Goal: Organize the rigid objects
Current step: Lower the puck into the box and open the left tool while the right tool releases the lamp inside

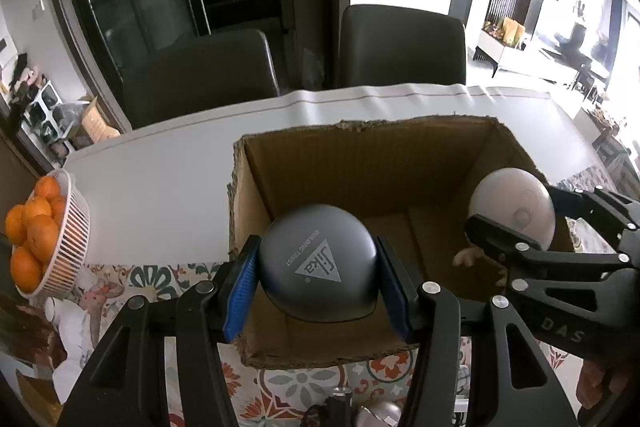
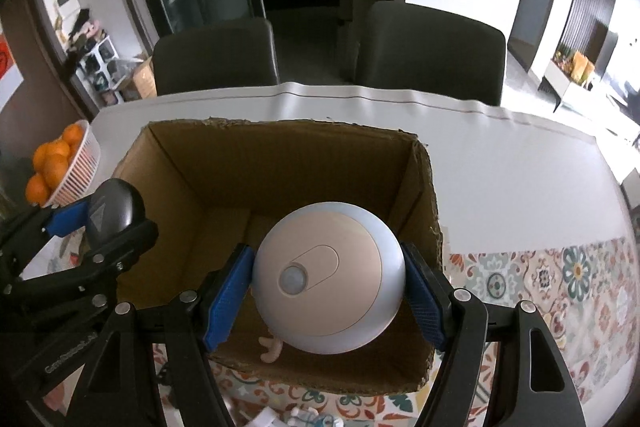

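1. Both pairs of blue-padded fingers were closed partway on round things above the box: the left gripper (image 1: pixel 318 281) clamped a grey dome (image 1: pixel 318 267) printed with a triangle logo, and the right gripper (image 2: pixel 328 295) clamped a white sensor light (image 2: pixel 328 277) with a beige face, pads touching each on both sides.
2. Beneath them a white table (image 1: pixel 160 167) carried everything, with a floral patterned cloth (image 2: pixel 540 287) over its near part.
3. Two dark chairs (image 1: pixel 402 47) stood at the table's far edge.
4. An open cardboard box (image 2: pixel 280 155) sat on the table, its near wall on the cloth; the grey dome hung over its near left part and the sensor light over its near right part.
5. At the far left edge of the table a white slatted basket (image 1: pixel 70 247) held oranges (image 1: pixel 36 227).
6. Inside the box, near its front wall, lay a small pale figure (image 2: pixel 272 347), partly hidden by the sensor light.
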`<action>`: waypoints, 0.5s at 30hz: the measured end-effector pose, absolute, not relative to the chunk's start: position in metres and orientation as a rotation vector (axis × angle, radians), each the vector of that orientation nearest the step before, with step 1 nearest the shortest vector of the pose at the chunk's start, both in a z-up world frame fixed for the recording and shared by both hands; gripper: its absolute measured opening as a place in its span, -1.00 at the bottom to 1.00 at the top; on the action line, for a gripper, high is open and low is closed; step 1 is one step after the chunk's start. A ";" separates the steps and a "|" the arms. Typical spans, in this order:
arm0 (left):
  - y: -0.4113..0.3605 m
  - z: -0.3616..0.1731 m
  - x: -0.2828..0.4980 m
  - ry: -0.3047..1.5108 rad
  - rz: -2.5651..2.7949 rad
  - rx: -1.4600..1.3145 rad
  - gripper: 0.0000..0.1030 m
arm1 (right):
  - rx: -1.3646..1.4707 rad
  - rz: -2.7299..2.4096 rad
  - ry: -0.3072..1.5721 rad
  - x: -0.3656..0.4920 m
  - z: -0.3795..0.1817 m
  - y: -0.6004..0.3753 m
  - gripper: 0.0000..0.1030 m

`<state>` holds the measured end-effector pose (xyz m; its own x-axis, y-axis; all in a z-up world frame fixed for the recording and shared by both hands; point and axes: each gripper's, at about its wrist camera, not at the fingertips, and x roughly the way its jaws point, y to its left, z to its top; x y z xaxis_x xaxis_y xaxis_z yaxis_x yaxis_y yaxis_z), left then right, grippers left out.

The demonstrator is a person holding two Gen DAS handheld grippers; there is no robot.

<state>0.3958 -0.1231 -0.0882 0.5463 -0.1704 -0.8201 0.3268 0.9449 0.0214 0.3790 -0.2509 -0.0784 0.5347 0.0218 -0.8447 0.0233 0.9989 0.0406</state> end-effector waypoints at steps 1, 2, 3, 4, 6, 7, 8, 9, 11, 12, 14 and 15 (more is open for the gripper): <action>-0.123 -0.090 0.396 0.955 -0.296 0.178 0.07 | 0.045 0.003 1.004 0.379 -0.078 -0.250 0.42; -0.123 -0.091 0.397 0.961 -0.294 0.175 0.07 | 0.041 0.001 0.999 0.379 -0.077 -0.250 0.42; -0.123 -0.092 0.397 0.967 -0.294 0.169 0.07 | 0.036 -0.002 0.997 0.378 -0.075 -0.250 0.43; -0.123 -0.092 0.397 0.966 -0.294 0.167 0.07 | 0.030 -0.004 0.996 0.378 -0.075 -0.250 0.46; -0.122 -0.088 0.395 0.948 -0.289 0.171 0.09 | 0.019 0.000 1.001 0.377 -0.074 -0.249 0.47; -0.123 -0.086 0.394 0.942 -0.285 0.174 0.16 | 0.017 0.000 1.001 0.377 -0.074 -0.249 0.47; -0.122 -0.085 0.393 0.934 -0.282 0.176 0.22 | 0.016 -0.003 1.000 0.376 -0.073 -0.249 0.47; -0.122 -0.082 0.392 0.926 -0.287 0.173 0.23 | 0.018 -0.008 0.999 0.375 -0.072 -0.249 0.47; -0.121 -0.077 0.389 0.909 -0.260 0.183 0.39 | 0.031 -0.023 0.988 0.373 -0.069 -0.251 0.47; -0.120 -0.074 0.386 0.892 -0.242 0.190 0.41 | 0.039 -0.035 0.978 0.371 -0.067 -0.253 0.47; -0.119 -0.069 0.381 0.875 -0.225 0.193 0.47 | 0.043 -0.061 0.960 0.366 -0.063 -0.254 0.47; -0.118 -0.067 0.380 0.872 -0.219 0.191 0.49 | 0.044 -0.069 0.952 0.364 -0.061 -0.255 0.47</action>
